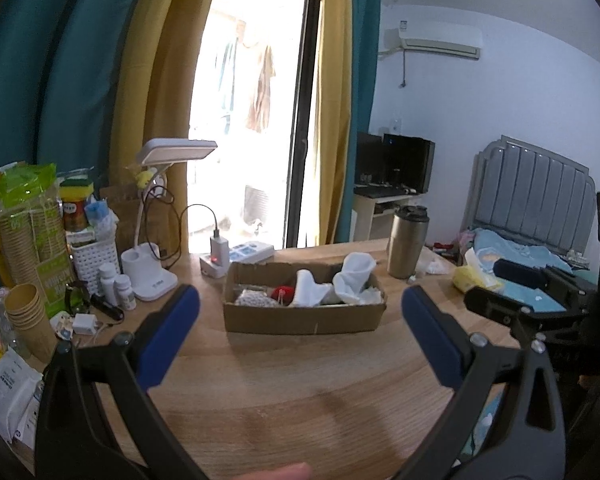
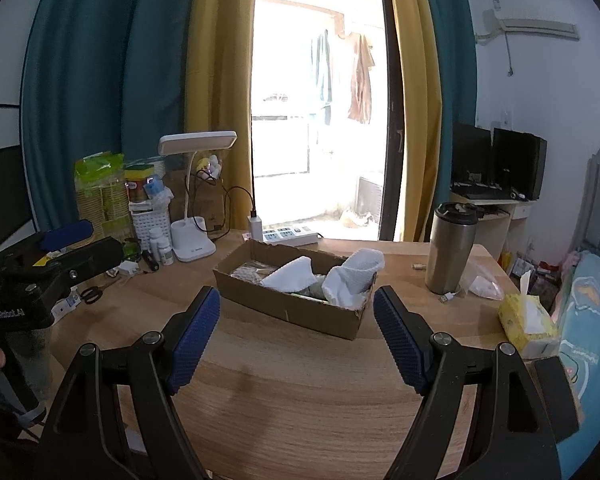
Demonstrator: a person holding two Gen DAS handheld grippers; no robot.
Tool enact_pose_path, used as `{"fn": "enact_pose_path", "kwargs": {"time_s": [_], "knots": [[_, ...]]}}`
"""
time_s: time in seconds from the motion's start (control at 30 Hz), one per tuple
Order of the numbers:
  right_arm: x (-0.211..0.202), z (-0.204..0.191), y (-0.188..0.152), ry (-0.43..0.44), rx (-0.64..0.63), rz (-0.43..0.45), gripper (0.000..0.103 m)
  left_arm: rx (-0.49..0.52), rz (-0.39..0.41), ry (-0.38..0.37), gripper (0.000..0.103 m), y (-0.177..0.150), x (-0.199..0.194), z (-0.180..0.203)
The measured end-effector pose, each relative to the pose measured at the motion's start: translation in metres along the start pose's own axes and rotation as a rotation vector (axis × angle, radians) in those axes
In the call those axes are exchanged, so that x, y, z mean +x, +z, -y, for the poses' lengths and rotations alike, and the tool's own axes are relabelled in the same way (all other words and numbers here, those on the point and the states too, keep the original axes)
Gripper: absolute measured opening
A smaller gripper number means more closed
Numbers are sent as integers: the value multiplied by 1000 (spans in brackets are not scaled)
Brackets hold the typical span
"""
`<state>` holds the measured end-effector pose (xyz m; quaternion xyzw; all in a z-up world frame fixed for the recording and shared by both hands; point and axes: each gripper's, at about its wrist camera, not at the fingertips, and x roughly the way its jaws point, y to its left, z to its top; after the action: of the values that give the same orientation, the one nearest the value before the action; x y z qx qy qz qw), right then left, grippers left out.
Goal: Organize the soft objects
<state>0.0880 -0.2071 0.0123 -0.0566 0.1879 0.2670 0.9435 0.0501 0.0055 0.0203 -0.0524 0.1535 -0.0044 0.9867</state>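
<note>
Facing the cardboard box from the near side of the wooden table, both grippers empty. Left gripper: jaws spread wide, nothing between the blue pads, box framed square in the gap. Right gripper: jaws likewise wide apart, holding nothing, box ahead and seen at a slant, its right corner nearest.

Box lying with its long axis across the left wrist view, running left to right; straight ahead of both pairs of jaws, well apart from the pads, with bare table between. Hard to judge which hand is nearer; the right looks slightly closer to the box's right end.

Inside the box, counted from the left wrist view: two white socks, one upright at the right end and one toward the middle; one small red item left of the middle sock; one pale patterned bundle at the left end. Nothing soft visible on the table in front of the box.

Beyond the box's right end: one steel tumbler; further right, one yellow tissue pack.
</note>
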Motion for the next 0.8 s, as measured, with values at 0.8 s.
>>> {"fn": "enact_pose_path", "kwargs": {"time_s": [0.8], "knots": [[-1,-1,1,-9,-1,5,82,-3,14,-5,102,1,-2,-2]]}}
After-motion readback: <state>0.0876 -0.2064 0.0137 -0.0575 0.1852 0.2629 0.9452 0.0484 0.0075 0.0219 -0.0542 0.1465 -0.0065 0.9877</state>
